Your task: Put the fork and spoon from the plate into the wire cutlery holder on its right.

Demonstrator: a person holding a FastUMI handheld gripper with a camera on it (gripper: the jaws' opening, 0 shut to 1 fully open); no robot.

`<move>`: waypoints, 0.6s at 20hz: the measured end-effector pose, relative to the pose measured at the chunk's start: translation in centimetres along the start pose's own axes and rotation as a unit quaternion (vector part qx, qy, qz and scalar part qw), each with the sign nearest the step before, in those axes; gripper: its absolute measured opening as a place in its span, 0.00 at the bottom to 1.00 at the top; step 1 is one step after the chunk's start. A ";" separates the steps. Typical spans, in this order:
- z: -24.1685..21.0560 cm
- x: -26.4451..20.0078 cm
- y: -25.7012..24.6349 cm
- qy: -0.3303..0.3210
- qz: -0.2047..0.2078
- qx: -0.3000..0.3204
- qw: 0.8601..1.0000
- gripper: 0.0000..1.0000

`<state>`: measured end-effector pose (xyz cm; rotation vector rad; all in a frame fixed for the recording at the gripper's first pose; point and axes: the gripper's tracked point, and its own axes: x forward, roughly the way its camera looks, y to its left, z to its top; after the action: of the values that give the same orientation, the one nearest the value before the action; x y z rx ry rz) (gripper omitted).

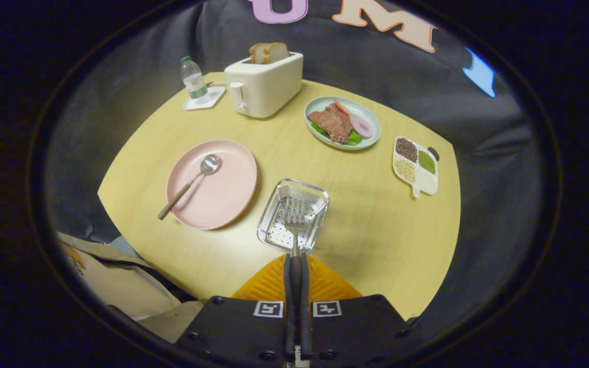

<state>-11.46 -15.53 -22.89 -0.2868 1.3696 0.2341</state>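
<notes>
Holding the fork [294, 225] over the cutlery holder [293, 215], with the spoon [190, 184] lying on the pink plate [223, 197].

Spreading across the view is the round yellow table [366, 225], carrying everything else. A white toaster [264, 84] is standing at the far side with slices of bread [269, 52] sticking out of its slots. The pink plate is sitting left of the holder, the spoon's bowl resting on it and its handle reaching over the near rim. A pale green plate [320, 105] is holding meat [331, 125] and greens; a small divided dish [430, 184] to the right is holding grains. A water bottle [193, 79] is standing on a coaster [203, 98]. The gripper [295, 278] is pointing forward, fingers pressed together on the fork's handle, tines hanging over the holder's perforated floor.
</notes>
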 end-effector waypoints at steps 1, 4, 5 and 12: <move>0.0 0.3 0.1 0.007 0.001 -0.004 1.000 0.07; 0.1 1.7 0.7 0.029 0.009 -0.013 0.999 0.07; 0.1 2.0 0.8 0.038 0.011 -0.017 0.999 0.07; 0.6 3.3 0.8 0.080 0.011 -0.048 0.996 0.07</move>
<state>-10.55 -14.58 -26.11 -0.3768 1.5220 0.3009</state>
